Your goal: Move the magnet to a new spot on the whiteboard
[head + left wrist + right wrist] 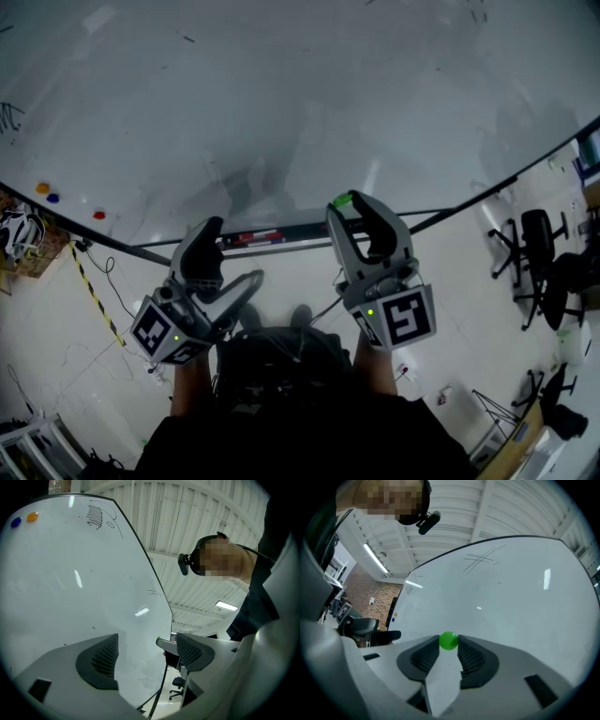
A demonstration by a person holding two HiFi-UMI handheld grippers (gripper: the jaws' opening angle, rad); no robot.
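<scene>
A small round green magnet (448,640) is pinched between the tips of my right gripper (448,645), which is shut on it; the same green magnet (343,199) shows at the fingertips in the head view, near the lower part of the whiteboard (281,103). My left gripper (230,258) hangs open and holds nothing, below the board's tray (267,239). In the left gripper view the left gripper (145,656) faces the whiteboard (70,597) at a slant, its jaws wide apart.
Orange (41,188), blue (52,198) and red (98,215) magnets sit at the board's lower left. Faint marker scribbles (94,515) mark the board. Office chairs (536,253) stand on the floor at right; a yellow-black cable (94,295) runs at left.
</scene>
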